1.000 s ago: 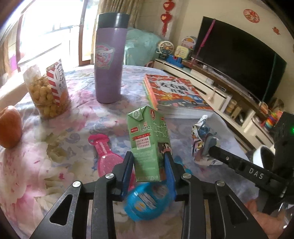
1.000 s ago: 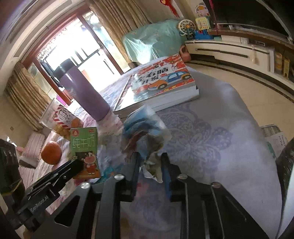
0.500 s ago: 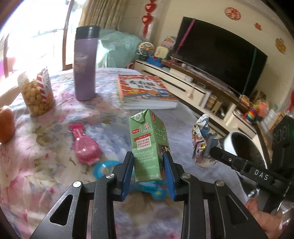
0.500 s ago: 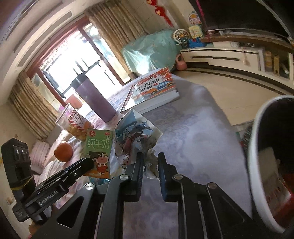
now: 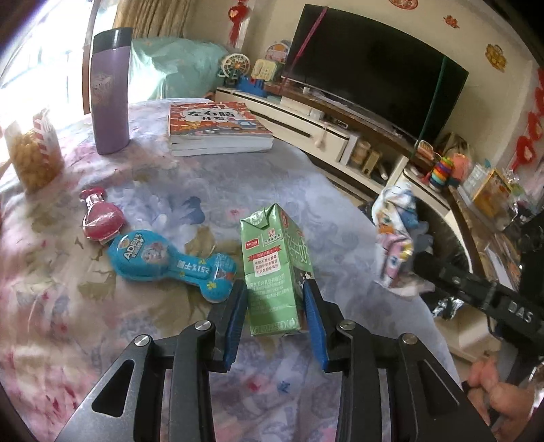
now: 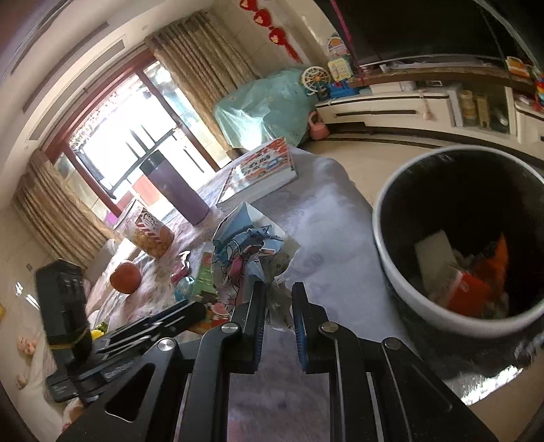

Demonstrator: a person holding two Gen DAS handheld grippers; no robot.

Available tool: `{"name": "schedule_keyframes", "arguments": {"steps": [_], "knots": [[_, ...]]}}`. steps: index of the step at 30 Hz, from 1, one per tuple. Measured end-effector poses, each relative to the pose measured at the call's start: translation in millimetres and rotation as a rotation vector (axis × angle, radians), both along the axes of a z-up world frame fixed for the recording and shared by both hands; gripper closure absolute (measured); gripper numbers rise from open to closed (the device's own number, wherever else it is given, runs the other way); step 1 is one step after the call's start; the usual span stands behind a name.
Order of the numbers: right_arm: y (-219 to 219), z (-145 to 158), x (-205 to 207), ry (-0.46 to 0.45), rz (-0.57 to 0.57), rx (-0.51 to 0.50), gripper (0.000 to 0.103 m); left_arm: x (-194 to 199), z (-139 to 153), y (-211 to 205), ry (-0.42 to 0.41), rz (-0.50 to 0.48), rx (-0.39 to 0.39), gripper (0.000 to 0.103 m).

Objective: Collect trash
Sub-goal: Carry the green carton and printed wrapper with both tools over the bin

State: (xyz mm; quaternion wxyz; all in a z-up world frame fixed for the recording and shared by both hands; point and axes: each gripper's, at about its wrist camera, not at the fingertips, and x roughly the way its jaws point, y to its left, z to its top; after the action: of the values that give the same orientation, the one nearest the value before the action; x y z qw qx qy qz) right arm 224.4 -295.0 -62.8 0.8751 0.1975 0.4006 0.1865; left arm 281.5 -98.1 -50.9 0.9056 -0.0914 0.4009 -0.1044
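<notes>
left gripper (image 5: 275, 299): blue pads clamped on the green milk carton (image 5: 273, 268), held upright above the table (image 5: 153, 190) near its right edge
right gripper (image 6: 278, 306): nearly closed, pinching the crumpled wrapper (image 6: 246, 251) just past that edge
bin (image 6: 401, 282): white rim, trash inside, beside the table

Home living room. Large flat television (image 5: 370, 68) sitting on long white media cabinet (image 5: 306, 119) along wall, toys and small boxes crowding cabinet top. Red paper ornaments (image 6: 268, 25) hanging on wall. Beige curtains (image 6: 200, 71) framing glass balcony door (image 6: 115, 142), daylight pouring in. Furniture lying under teal cover (image 6: 265, 105) beside door. Table wearing floral cloth (image 5: 51, 306); children's books (image 5: 217, 129) stacked near far edge, purple flask (image 5: 110, 91) standing near far left corner, snack jar (image 5: 32, 153) sitting at left edge. White waste bin (image 6: 408, 272) standing on tiled floor (image 6: 367, 156) beside table.
</notes>
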Motion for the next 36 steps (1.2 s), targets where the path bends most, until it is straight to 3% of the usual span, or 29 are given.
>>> {"name": "schedule_keyframes", "arguments": {"steps": [2,6,9,10,13,36], "knots": [[-4,-2,-5,0.004,-0.014,0.002,0.087,2,1,-1,0.009,0.007,-0.003,0.058],[-14,-5,-14,0.014,-0.036,0.013,0.087,6,-5,-11,0.026,0.013,0.010,0.051],[-20,-4,-19,0.010,-0.045,0.016,0.087,6,-11,-22,0.030,-0.014,0.006,0.057],[-21,-3,-21,0.008,-0.048,0.016,0.087,5,-12,-24,0.029,-0.029,0.001,0.070],[-26,-1,-26,0.000,-0.060,0.012,0.087,1,-9,-34,0.008,-0.039,0.040,0.071],[-64,9,-53,-0.034,-0.152,0.027,0.087,-16,14,-80,-0.024,-0.159,0.076,0.071]]}}
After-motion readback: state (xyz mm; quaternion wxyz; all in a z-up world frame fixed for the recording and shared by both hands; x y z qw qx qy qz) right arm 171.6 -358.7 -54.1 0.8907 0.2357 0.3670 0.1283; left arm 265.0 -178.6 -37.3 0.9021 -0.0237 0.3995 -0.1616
